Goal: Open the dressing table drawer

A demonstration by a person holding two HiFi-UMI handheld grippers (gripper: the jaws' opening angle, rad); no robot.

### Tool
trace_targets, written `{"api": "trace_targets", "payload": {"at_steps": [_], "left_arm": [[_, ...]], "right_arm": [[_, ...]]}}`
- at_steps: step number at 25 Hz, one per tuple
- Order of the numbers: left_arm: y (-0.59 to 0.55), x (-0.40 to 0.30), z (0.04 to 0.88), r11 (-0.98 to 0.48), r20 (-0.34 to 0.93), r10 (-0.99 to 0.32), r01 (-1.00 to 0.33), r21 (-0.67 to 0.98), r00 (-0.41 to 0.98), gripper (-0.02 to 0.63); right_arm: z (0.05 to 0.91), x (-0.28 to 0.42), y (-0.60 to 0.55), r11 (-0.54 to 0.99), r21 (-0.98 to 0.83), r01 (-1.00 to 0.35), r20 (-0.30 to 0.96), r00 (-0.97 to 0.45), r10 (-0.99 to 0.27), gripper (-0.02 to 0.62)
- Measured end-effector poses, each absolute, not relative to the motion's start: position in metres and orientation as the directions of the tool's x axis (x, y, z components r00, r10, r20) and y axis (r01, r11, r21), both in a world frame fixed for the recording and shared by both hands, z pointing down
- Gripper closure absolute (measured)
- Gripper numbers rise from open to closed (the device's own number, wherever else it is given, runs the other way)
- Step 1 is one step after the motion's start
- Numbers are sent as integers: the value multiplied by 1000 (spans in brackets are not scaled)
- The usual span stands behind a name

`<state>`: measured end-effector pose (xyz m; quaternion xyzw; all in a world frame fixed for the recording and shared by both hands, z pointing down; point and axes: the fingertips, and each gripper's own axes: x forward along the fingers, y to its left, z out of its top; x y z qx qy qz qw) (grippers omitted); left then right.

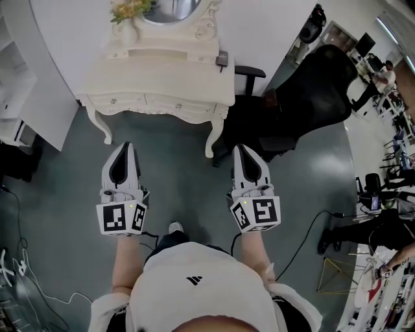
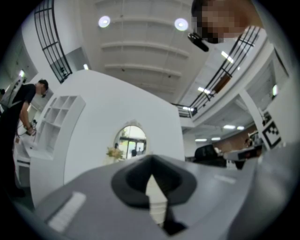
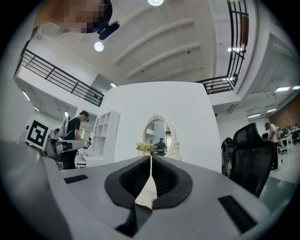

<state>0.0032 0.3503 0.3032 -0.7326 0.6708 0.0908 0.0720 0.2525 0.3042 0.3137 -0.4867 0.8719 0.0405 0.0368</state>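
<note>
The white dressing table (image 1: 162,68) stands against the wall ahead, with an oval mirror (image 1: 170,8) and a vase of flowers (image 1: 128,14) on top. Its drawer fronts (image 1: 176,104) with small knobs look pushed in. My left gripper (image 1: 127,146) and right gripper (image 1: 238,149) are held side by side over the grey floor, short of the table and touching nothing. Both point at the table with jaws shut and empty. The left gripper (image 2: 151,158) frames the mirror (image 2: 131,140) above its tip. The right gripper (image 3: 151,157) lines up with the flowers (image 3: 146,147) and mirror (image 3: 158,135).
A black office chair (image 1: 305,97) stands close to the table's right end. White shelving (image 1: 16,78) is at the left. A small dark device (image 1: 222,59) lies on the table's right edge. Cables (image 1: 19,259) trail on the floor at lower left. People work at desks far right (image 1: 382,78).
</note>
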Motion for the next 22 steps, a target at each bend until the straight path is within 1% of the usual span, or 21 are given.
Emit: {"api": "trace_targets", "payload": {"at_steps": [11,22], "left_arm": [[306,-44,306,-100,-228,-969,-995,13,94,598],[254,-68,317,-84,-212,-974,-996,29,76,597]], "right_arm": [[315,207,264,503,43,-863,-108,-504,-857,606],[324,188,206,510,32,-860,-91,-510,-855,606]]}}
